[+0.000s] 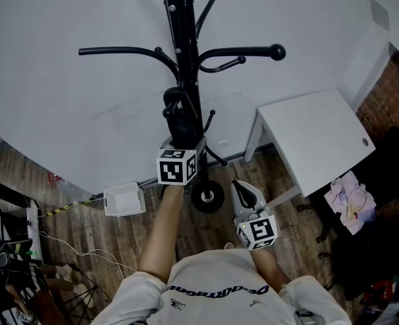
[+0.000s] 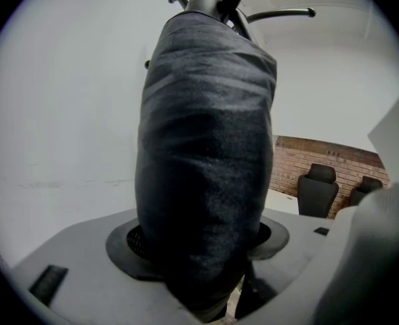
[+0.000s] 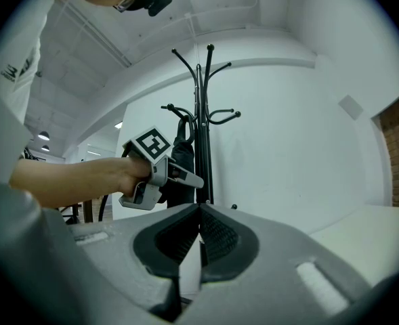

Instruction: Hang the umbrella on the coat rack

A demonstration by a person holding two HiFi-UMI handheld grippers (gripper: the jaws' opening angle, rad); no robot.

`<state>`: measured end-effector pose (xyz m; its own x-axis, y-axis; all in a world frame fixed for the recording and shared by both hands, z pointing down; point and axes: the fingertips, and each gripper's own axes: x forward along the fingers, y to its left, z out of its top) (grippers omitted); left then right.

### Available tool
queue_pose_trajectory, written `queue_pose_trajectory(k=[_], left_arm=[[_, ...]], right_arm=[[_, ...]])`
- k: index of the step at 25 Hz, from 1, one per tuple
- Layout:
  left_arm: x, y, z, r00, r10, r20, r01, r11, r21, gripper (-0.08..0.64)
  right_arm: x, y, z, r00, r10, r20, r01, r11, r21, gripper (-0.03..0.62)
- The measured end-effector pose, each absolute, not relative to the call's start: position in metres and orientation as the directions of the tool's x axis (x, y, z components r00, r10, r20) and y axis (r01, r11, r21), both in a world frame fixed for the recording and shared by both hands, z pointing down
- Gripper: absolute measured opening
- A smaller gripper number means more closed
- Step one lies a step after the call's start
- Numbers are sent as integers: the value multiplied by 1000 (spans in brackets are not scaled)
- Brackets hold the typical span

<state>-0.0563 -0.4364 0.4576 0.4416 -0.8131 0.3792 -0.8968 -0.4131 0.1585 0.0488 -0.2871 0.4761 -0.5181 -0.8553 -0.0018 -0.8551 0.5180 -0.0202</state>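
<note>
A folded black umbrella (image 1: 179, 119) hangs against the pole of the black coat rack (image 1: 185, 53), its curved handle (image 1: 171, 101) up by the lower hooks. My left gripper (image 1: 185, 143) is raised to it, jaws on either side of the bundle. In the left gripper view the dark fabric of the umbrella (image 2: 206, 154) fills the whole gap between the pads of my left gripper (image 2: 206, 249). My right gripper (image 1: 242, 188) is held low and to the right, away from the rack. Its pads meet with nothing between them (image 3: 199, 217). From there I see the coat rack (image 3: 203, 114) and the umbrella (image 3: 183, 149).
A white table (image 1: 314, 141) stands right of the rack against the white wall. A white box (image 1: 123, 199) and cables lie on the wooden floor at the left. The rack's round foot (image 1: 207, 196) is below my left hand. Black chairs (image 2: 318, 189) stand by a brick wall.
</note>
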Motion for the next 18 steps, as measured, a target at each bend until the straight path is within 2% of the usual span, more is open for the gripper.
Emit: queue_pose_trajectory(k=[6,18], left_arm=[[-62,-433,443,423,-845,329,-906,-394,152,324],[-67,-402,428,414,-872,261,-904,-360,229,325]], right_arm=[[46,-283,476,-529,-848,-1,-848,529,-18,-2],[44,-264,472,-539,-842,-6,-842,539,-9,-3]])
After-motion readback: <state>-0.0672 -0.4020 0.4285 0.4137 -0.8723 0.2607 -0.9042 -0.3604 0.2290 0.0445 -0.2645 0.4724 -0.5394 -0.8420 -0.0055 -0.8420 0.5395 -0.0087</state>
